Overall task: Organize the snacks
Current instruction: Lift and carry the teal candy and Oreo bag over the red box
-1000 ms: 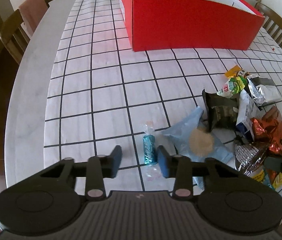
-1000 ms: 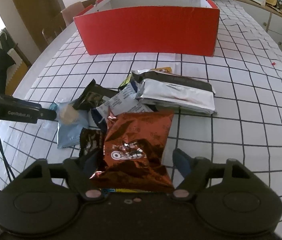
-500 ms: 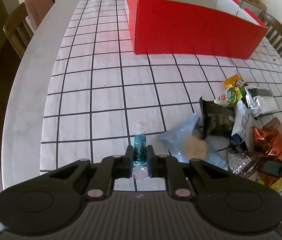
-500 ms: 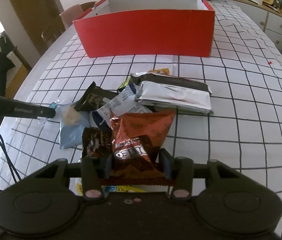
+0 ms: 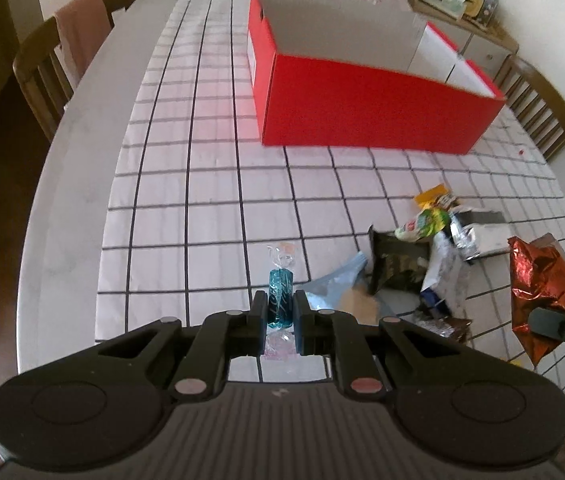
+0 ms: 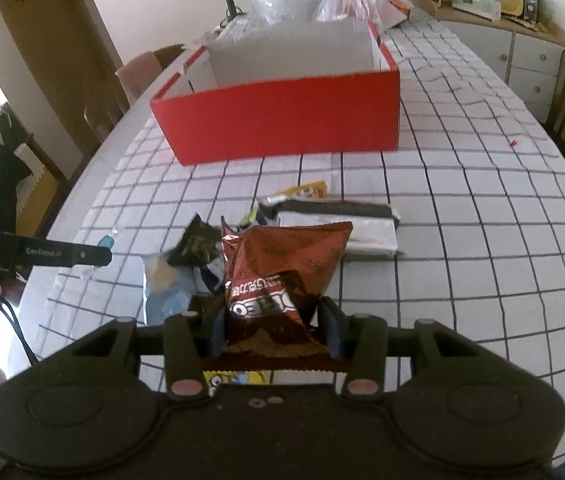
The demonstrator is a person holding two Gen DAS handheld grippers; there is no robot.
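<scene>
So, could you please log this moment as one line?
left hand-held gripper: shut on teal candy | right hand-held gripper: shut on brown snack bag | red box: ahead, open

Soft daylight, fairly bright over the checked tablecloth (image 5: 210,184), dimmer toward the dark floor at the left edge. Pink reflected glow on the cloth just beside the red box (image 5: 362,112). Bright washed-out patch at the upper left of the right wrist view. Sharp glints on the crumpled foil snack bag (image 6: 282,276). Only faint, soft shadows beneath the packets. Strong fisheye bending of grid lines toward the borders, dark vignetted corners. Slight blur across the far clutter and the chairs; near gripper bodies almost black, little detail.
</scene>
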